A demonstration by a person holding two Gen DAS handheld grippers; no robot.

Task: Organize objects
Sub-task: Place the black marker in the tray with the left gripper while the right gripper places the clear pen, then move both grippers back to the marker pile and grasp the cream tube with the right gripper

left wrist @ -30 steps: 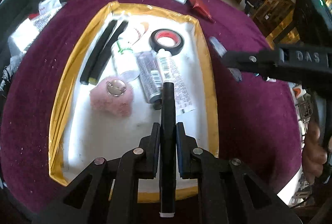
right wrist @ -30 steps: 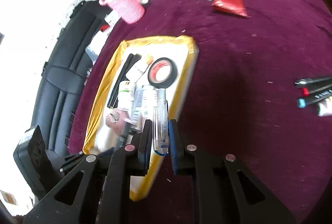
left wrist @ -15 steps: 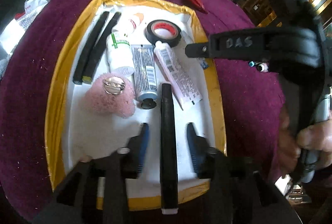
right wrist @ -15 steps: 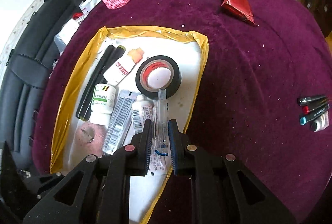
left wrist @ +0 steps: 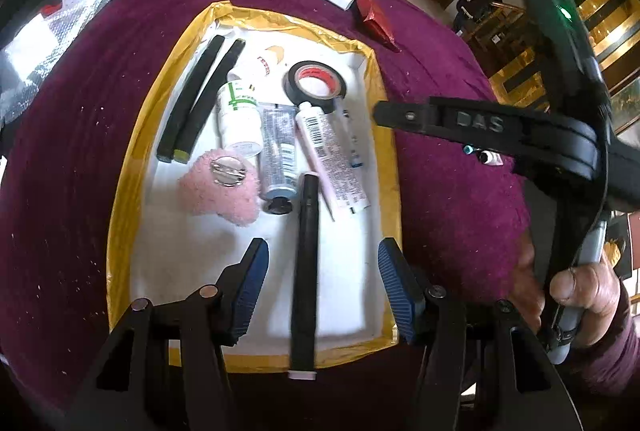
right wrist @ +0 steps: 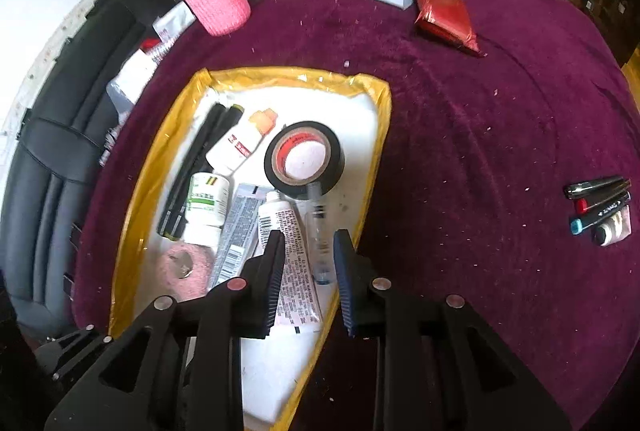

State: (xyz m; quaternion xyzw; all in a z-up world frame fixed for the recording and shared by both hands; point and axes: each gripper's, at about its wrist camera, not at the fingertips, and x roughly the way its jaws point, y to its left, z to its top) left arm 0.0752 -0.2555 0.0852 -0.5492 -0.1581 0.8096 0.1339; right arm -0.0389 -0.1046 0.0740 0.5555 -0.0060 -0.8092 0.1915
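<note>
Fingers of the left gripper (left wrist: 322,285) are opening, pads clear of the black marker (left wrist: 305,271) lying lengthwise between them in the yellow-rimmed tray (left wrist: 132,135), while the right gripper (right wrist: 308,273) is opening over a clear pen (right wrist: 318,231) alongside.

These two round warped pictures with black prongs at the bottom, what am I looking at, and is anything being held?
No robot: a person holds a hand-operated two-finger gripper in each hand, each with a fisheye camera looking along its fingers. One picture comes from the left gripper, the other from the right gripper; the right hand shows in the left view.

On the purple tablecloth sits a yellow-rimmed white tray with tubes, small bottles, a black tape roll and a pink fuzzy piece. Nothing is gripped: both jaws are opening. A black marker lies between the left fingers, overhanging the tray's near rim; a clear pen lies between the right ones.
</note>
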